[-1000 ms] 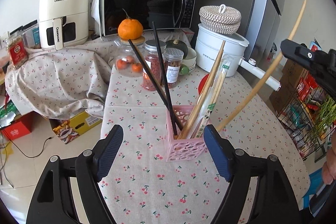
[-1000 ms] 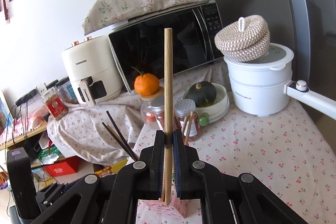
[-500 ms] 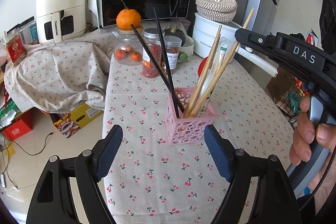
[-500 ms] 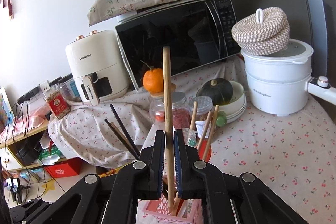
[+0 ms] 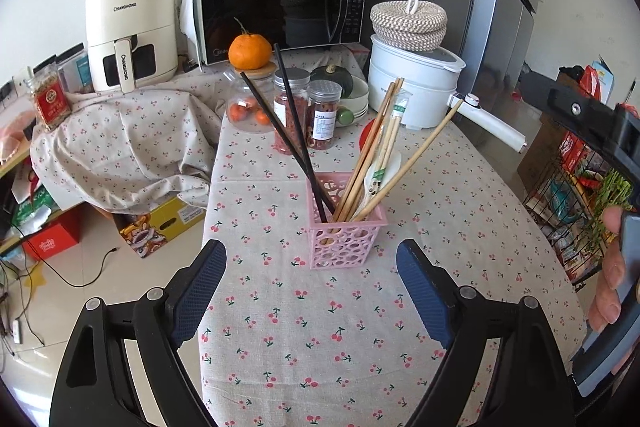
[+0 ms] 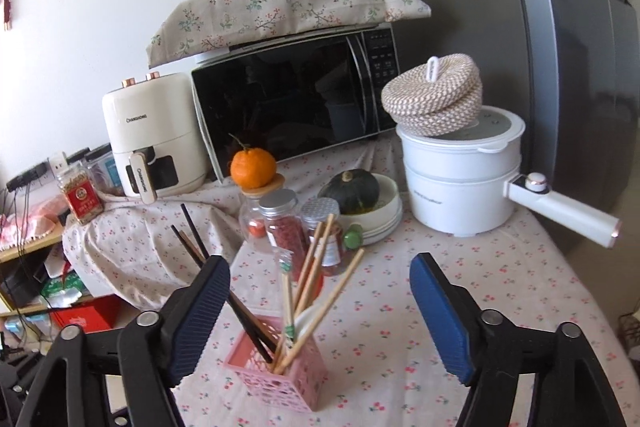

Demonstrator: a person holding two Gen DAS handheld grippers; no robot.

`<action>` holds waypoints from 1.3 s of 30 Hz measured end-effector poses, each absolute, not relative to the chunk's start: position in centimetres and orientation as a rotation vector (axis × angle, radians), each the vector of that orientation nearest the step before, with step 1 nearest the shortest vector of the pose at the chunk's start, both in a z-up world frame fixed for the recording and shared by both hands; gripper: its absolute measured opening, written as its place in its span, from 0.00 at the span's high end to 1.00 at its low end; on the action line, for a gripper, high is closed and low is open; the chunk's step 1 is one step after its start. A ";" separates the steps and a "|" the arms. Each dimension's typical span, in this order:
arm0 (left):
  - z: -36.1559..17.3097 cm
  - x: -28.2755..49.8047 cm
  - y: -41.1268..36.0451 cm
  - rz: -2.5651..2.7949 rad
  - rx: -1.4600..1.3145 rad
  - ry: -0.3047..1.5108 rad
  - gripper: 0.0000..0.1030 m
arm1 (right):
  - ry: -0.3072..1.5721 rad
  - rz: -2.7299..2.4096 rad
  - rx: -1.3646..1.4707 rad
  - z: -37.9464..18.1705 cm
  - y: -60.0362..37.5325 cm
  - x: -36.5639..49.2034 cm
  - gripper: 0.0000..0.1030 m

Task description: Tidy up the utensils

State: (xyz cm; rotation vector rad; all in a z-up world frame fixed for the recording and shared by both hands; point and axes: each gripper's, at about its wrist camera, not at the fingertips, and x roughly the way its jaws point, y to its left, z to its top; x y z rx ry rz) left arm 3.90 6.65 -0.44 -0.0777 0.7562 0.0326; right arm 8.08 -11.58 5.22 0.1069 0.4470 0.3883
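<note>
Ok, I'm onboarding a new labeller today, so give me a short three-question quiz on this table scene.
1. True or false: the right hand-held gripper is clamped on a chopstick.
2. What rests on the lid of the glass jar? A) green squash B) orange C) woven coaster
3. Fill in: the black chopsticks and the wooden chopsticks stand in a ____ perforated basket.

Key:
1. False: its jaws have just been opening and stand apart, with nothing pressed between the pads.
2. B: the orange.
3. Pink.
</note>
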 end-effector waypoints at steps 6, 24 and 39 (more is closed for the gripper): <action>0.8 2.3 3.9 0.014 -0.038 0.722 0.07 | 0.445 0.314 0.027 5.2 -15.0 5.8 0.01; 1.5 1.9 -0.4 0.009 -0.015 0.670 0.00 | 0.520 0.218 -0.028 4.3 -19.3 5.1 0.00; 1.7 1.8 -0.8 0.012 -0.013 0.648 0.00 | 0.545 0.211 -0.029 3.7 -19.5 5.3 0.00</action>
